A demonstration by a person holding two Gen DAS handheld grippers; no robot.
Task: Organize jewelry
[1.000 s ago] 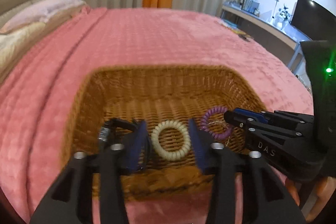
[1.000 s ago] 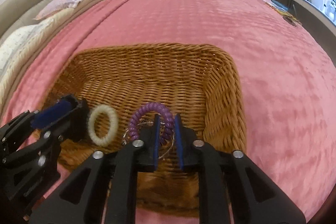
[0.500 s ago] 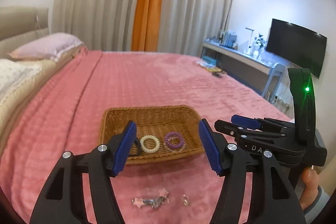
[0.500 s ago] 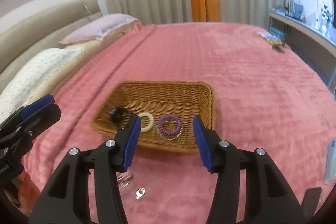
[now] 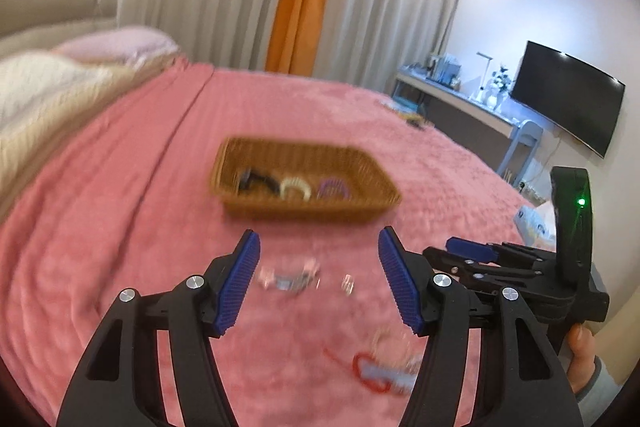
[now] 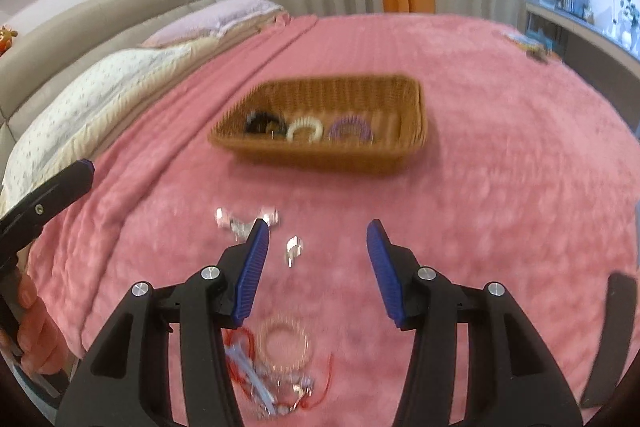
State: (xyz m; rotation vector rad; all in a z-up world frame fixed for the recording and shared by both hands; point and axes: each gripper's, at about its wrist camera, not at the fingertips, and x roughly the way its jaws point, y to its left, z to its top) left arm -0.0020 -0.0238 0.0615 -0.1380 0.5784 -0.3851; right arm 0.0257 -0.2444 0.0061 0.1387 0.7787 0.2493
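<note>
A wicker basket (image 5: 308,213) (image 6: 320,161) sits on the pink bedspread, holding a black hair tie (image 5: 256,181) (image 6: 264,121), a cream coil tie (image 5: 295,187) (image 6: 305,129) and a purple coil tie (image 5: 332,189) (image 6: 350,131). Nearer to me, loose on the spread, lie star clips (image 5: 288,277) (image 6: 240,223), a small silver piece (image 5: 348,283) (image 6: 293,247) and a tangle of a clear coil with red cord (image 5: 384,367) (image 6: 280,367). My left gripper (image 5: 318,237) is open and empty, well short of the basket. My right gripper (image 6: 318,225) is likewise open and empty.
Pillows (image 6: 120,75) line the left side of the bed. A desk (image 5: 460,99) and a dark screen (image 5: 568,95) stand beyond the right edge. In the left wrist view the right gripper (image 5: 480,255) hovers close by on the right, with a hand behind it.
Both grippers have backed away from inside the basket toward the near side of the bed. Their jaws have widened, and the cream and purple coil ties stay in the basket.
</note>
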